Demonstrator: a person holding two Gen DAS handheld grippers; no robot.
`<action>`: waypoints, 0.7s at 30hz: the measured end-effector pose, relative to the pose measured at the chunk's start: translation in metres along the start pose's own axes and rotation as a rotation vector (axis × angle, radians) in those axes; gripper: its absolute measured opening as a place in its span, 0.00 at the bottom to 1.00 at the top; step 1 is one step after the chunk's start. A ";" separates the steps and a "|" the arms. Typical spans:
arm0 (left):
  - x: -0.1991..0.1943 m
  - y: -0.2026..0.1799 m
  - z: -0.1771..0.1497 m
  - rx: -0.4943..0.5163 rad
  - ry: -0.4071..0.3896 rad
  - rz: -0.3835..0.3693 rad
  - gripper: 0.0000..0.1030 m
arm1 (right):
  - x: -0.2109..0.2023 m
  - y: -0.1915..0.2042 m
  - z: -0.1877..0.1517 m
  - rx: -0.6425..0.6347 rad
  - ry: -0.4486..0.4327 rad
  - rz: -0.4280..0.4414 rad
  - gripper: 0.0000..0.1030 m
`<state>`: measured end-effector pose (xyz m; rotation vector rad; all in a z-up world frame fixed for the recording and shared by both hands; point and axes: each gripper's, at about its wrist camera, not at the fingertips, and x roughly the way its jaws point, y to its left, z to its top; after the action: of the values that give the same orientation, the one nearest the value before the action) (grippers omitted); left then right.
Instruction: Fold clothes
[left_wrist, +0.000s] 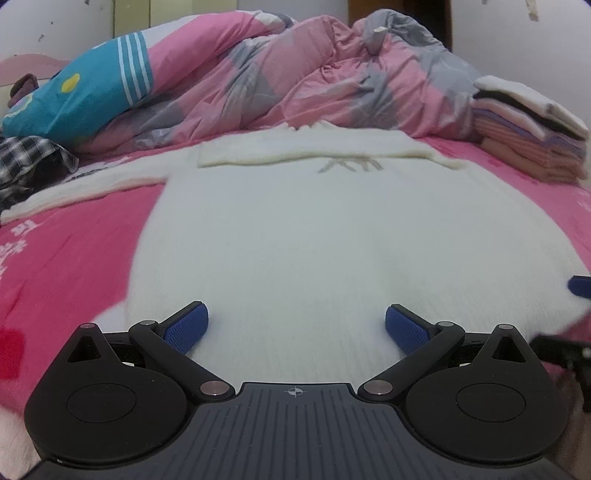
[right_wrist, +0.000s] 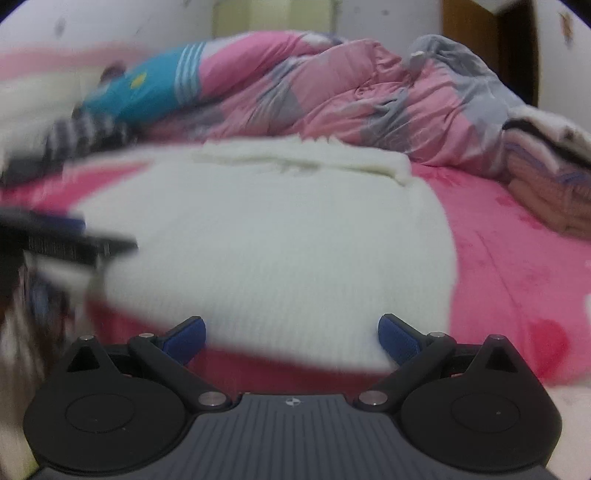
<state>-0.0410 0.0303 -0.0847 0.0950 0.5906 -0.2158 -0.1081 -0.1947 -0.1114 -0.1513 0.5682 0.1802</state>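
A white knitted sweater (left_wrist: 295, 229) lies flat on the pink bed sheet (left_wrist: 66, 251). One sleeve is folded across its far end, the other stretches out to the left. My left gripper (left_wrist: 296, 326) is open, low over the sweater's near hem, with nothing between its blue pads (left_wrist: 186, 326). In the right wrist view the sweater (right_wrist: 280, 240) fills the middle, and my right gripper (right_wrist: 291, 334) is open just in front of its near hem, holding nothing. The left gripper (right_wrist: 66, 240) shows blurred at the left edge there.
A crumpled pink and grey duvet (left_wrist: 303, 74) and a teal pillow (left_wrist: 81, 99) lie along the back of the bed. A stack of folded clothes (left_wrist: 532, 136) stands at the back right. Checked dark cloth (left_wrist: 29, 158) lies at the far left.
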 end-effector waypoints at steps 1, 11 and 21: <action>-0.004 -0.001 -0.002 0.006 0.002 -0.001 1.00 | -0.006 0.002 0.000 -0.023 0.001 -0.007 0.92; -0.018 -0.006 -0.011 0.041 -0.003 0.005 1.00 | -0.002 -0.051 0.058 0.114 -0.100 -0.050 0.41; -0.040 0.007 -0.003 -0.023 -0.126 -0.032 1.00 | 0.007 -0.075 0.039 0.260 0.052 -0.023 0.20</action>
<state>-0.0736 0.0449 -0.0648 0.0492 0.4692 -0.2445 -0.0660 -0.2594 -0.0761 0.0902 0.6360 0.0787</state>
